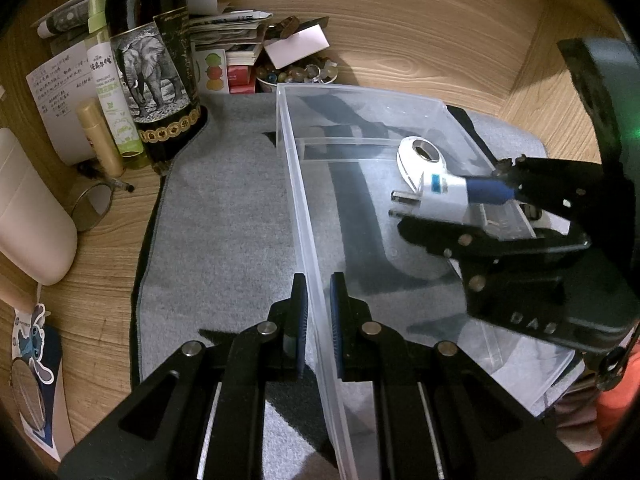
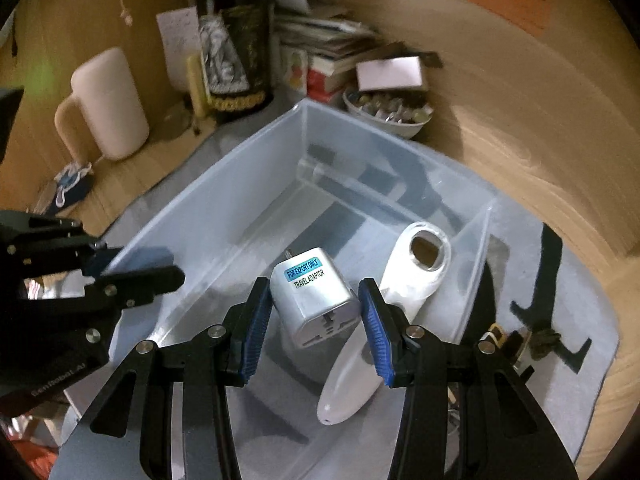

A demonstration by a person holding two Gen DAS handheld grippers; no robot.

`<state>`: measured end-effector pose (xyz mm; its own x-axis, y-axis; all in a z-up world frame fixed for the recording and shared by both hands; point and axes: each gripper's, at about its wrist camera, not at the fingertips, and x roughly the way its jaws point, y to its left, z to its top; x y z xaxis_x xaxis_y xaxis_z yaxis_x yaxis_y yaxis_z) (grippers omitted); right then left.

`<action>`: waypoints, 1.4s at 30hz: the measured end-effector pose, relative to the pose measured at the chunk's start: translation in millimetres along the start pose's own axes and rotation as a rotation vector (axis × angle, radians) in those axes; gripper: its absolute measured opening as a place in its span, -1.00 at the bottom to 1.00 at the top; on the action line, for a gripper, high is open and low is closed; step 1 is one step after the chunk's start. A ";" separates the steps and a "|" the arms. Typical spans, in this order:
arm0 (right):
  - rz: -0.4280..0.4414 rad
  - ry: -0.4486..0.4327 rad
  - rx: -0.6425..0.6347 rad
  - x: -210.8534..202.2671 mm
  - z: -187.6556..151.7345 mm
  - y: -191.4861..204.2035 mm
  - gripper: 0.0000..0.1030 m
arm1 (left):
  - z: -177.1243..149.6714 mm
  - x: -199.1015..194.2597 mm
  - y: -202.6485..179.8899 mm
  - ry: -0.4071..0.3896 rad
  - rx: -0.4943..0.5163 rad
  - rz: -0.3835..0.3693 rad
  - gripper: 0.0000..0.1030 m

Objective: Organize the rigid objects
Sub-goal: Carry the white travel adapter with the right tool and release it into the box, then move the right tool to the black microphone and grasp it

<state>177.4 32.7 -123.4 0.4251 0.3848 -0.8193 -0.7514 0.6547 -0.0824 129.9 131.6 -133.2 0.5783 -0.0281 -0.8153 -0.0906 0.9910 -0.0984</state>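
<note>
Low in the left wrist view, the left gripper (image 1: 319, 326) has its ribbed blue pads clamped on the thin clear wall of a plastic bin (image 1: 298, 208), one pad on each side of it. That bin sits on a grey felt mat (image 1: 224, 216) over a wood-grain table (image 1: 420, 32). At right, the right gripper (image 1: 480, 210) reaches into the bin with a boxy silver adaptor (image 1: 448, 192) between its fingers, metal prongs pointing left; a glossy white handle-shaped tool (image 1: 420, 156) with a round hole lies just behind it. A dark bottle (image 1: 154, 68) with an elephant label stands upper left. From the right wrist view, the adaptor (image 2: 312, 296), labelled TRAVEL ADAPTOR, sits centre frame between the right gripper's (image 2: 314, 334) partly spread pads, which close on its two sides above the bin's (image 2: 208, 200) floor. The white tool (image 2: 400, 296) lies slantwise just right, inside the bin. The left gripper (image 2: 132, 268) holds the bin's rim at left.
</note>
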 end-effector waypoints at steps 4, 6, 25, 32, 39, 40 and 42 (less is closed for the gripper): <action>-0.012 0.019 -0.007 2.6 -1.6 3.4 -0.19 | 0.4 -0.1 0.3 0.000 0.000 0.000 -0.80; -0.007 0.018 0.002 1.7 -1.8 2.7 -0.19 | 0.4 -0.2 0.7 0.000 0.001 0.000 -0.80; -0.062 -0.177 0.002 -59.1 -3.4 3.3 0.39 | 0.2 -0.2 1.0 0.000 0.002 -0.002 -0.80; -0.114 -0.255 0.048 -95.9 -9.1 -19.5 0.54 | 0.2 -0.2 1.2 0.000 0.001 -0.002 -0.80; -0.184 -0.270 0.146 -116.6 -25.7 -59.4 0.55 | 0.2 -0.1 1.4 0.000 0.002 -0.002 -0.80; -0.194 -0.265 0.162 -117.2 -29.4 -65.6 0.56 | 0.2 -0.1 1.2 0.000 0.003 -0.002 -0.80; -0.212 -0.249 0.196 -116.7 -36.4 -77.7 0.56 | 0.3 -0.1 1.4 0.000 0.002 -0.003 -0.80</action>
<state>167.8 -86.8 -42.1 0.6887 0.3578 -0.6306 -0.5330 0.8395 -0.1058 129.9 133.0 -133.1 0.5788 -0.0308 -0.8149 -0.0876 0.9911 -0.0997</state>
